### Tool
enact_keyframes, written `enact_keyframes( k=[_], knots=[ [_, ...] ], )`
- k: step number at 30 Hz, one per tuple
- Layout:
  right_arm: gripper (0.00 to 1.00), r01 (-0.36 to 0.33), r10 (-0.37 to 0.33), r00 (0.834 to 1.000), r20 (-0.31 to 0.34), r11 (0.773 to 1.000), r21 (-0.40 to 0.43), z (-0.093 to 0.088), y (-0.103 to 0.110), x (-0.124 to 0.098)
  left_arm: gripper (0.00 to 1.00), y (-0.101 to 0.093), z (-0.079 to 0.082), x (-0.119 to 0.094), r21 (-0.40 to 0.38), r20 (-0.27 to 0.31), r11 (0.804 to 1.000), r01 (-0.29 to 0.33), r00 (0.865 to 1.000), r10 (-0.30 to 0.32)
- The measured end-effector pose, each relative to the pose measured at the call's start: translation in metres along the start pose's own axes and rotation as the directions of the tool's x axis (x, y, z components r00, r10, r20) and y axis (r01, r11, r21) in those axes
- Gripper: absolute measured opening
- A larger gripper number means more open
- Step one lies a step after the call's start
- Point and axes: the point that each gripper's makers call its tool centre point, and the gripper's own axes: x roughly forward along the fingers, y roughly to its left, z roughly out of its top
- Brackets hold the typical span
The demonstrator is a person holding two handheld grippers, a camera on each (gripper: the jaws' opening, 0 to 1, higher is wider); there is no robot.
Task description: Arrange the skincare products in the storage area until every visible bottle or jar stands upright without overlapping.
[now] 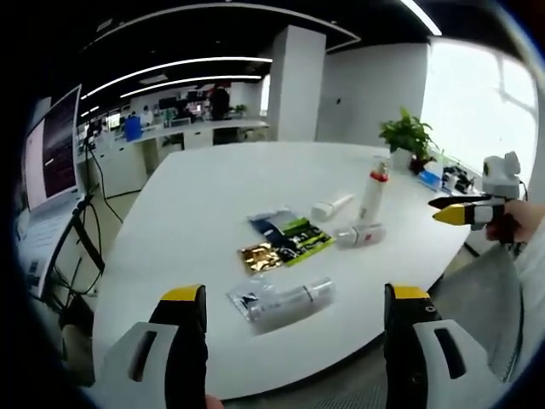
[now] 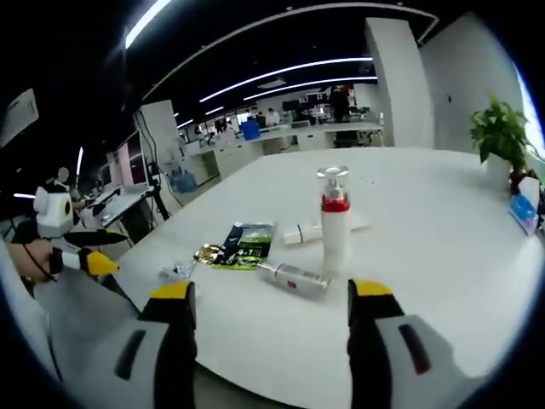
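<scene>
Upright bottle (image 2: 333, 217) with red collar and clear cap stands mid-surface. That one is done. Silver bottle (image 2: 294, 277) lies on its side right beside it on the near side in the right gripper view, long axis running left-right across the jaws, slightly slanted. Small white tube (image 2: 300, 233) lies flat just beyond, left of the upright one. Another tube inside a clear wrapper (image 1: 285, 300) lies flat nearest the left gripper (image 1: 289, 311), long axis also crossways. Sachets (image 1: 285, 241), blue, green and gold, lie flat between the bottles, some overlapping.

Right gripper (image 2: 271, 302): jaws wide open, empty, off the near edge of the surface (image 2: 443, 256), silver bottle straight ahead between them and closest. Left gripper: jaws open, empty, also short of the edge, wrapped tube dead ahead.

Judgement: three items not yet upright. Right hand is nearer the silver bottle; it would need to grip across the short axis, then tip it up.

Potted plant (image 2: 502, 136) far right, monitor (image 1: 53, 149) far left, office desks behind.
</scene>
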Motion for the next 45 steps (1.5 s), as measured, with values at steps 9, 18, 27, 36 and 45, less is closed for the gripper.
enact_keyframes(
  k=[9, 18, 27, 36, 45],
  knots=[
    [0.76, 0.006, -0.006, 0.999, 0.033, 1.0, 0.023, 0.0, -0.009, -0.005, 0.84, -0.002, -0.005, 0.002, 0.008, -0.033, 1.0, 0.012, 0.999, -0.011],
    [0.75, -0.013, 0.015, 0.999, 0.031, 0.999, -0.042, 0.003, 0.001, 0.006, 0.88, -0.005, -0.01, 0.006, -0.004, -0.079, 0.999, 0.038, 0.996, -0.038],
    [0.82, 0.0, 0.0, 0.998, 0.057, 1.0, 0.001, 0.004, -0.006, 0.004, 0.9, 0.0, -0.014, 0.011, -0.041, -0.123, 0.999, 0.037, 0.992, -0.041],
    [0.91, 0.006, -0.003, 0.999, 0.045, 0.998, -0.068, 0.002, -0.004, 0.006, 0.93, -0.012, -0.01, 0.041, -0.019, -0.194, 0.996, 0.087, 0.977, -0.089],
    [0.91, 0.016, -0.015, 1.0, 0.01, 0.995, -0.097, -0.003, -0.005, 0.008, 0.93, -0.028, 0.017, 0.088, 0.005, -0.202, 0.982, 0.189, 0.962, -0.184]
  ],
)
